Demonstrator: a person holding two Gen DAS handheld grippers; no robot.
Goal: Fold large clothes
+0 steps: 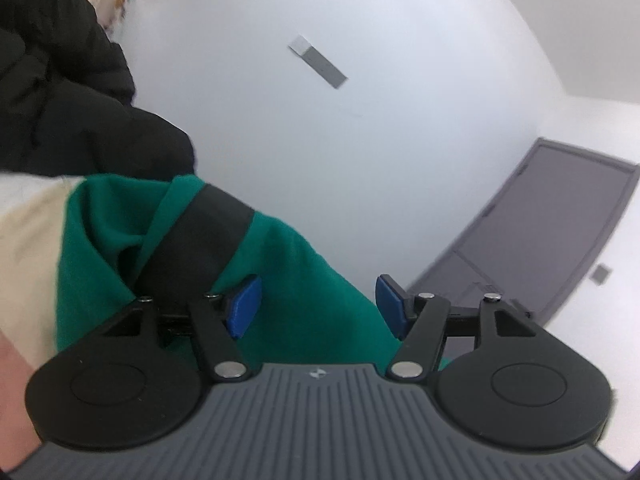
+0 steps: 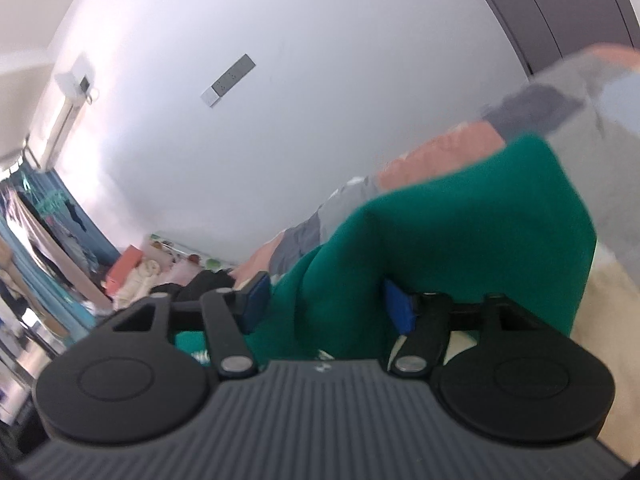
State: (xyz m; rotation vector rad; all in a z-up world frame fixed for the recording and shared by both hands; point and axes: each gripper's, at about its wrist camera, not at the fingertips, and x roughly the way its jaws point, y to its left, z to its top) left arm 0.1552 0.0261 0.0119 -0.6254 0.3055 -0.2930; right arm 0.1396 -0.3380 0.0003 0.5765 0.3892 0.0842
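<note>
A green garment with a black band and a cream part bunches up between the wide-apart blue fingers of my left gripper. The gripper is open and the cloth lies loose in the gap. In the right wrist view the same green garment rises in a fold between the blue fingers of my right gripper, which is also open. Both cameras tilt up toward the wall.
A black padded jacket lies at the upper left. A grey door stands at the right. A pink and grey bed cover runs behind the garment. Piled clothes and toys and hanging laundry are at the left.
</note>
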